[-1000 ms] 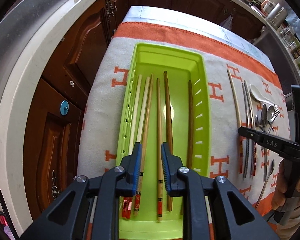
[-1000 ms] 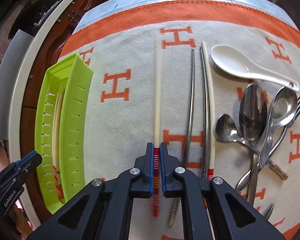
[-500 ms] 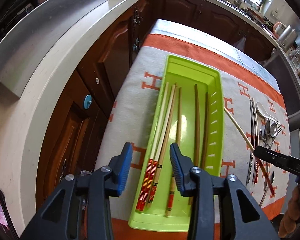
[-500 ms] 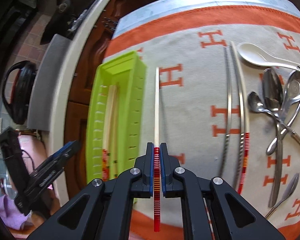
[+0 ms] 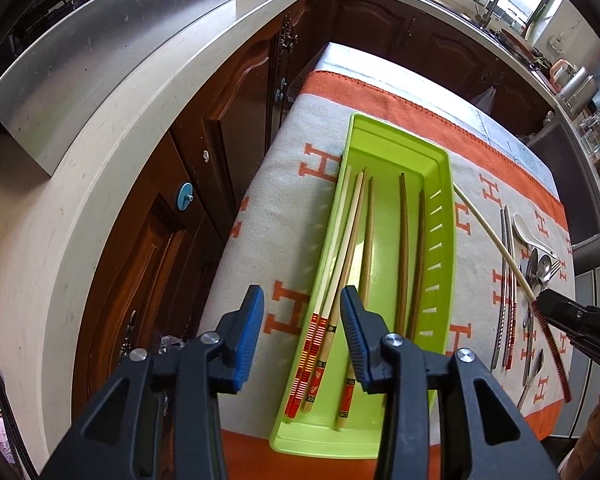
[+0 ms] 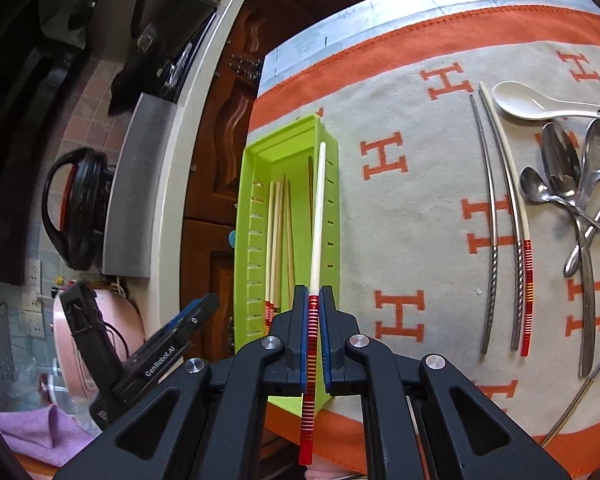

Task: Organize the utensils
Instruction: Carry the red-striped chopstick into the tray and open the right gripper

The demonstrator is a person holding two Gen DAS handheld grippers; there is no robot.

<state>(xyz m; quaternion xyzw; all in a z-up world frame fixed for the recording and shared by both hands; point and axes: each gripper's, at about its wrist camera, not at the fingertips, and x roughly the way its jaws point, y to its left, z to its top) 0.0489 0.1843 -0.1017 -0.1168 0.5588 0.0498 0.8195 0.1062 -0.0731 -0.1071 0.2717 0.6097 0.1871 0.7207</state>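
Note:
A lime green tray (image 5: 446,216) (image 6: 247,240) lies on the orange-and-cream blanket with several wooden chopsticks (image 5: 402,248) in it. My right gripper (image 6: 314,320) is shut on the red-striped end of a cream chopstick (image 6: 319,216). This chopstick hangs in the air, its tip over the tray's right wall. In the left wrist view the same chopstick (image 5: 488,236) slants from the right gripper (image 5: 542,304) toward the tray. My left gripper (image 5: 302,320) stands open above the tray's near end with nothing between its pads; it also shows at lower left as the left gripper (image 6: 204,308).
On the blanket (image 6: 420,184) right of the tray lie two metal chopsticks (image 6: 490,240), one cream-and-red chopstick (image 6: 518,216), a white ceramic spoon (image 6: 540,106) and several metal spoons (image 6: 560,168). The table edge and brown cabinets (image 5: 228,128) are on the left.
My right gripper lifted the cream chopstick off the blanket and carried it left, over the tray's right wall. My left gripper opened wider and drew back from the tray.

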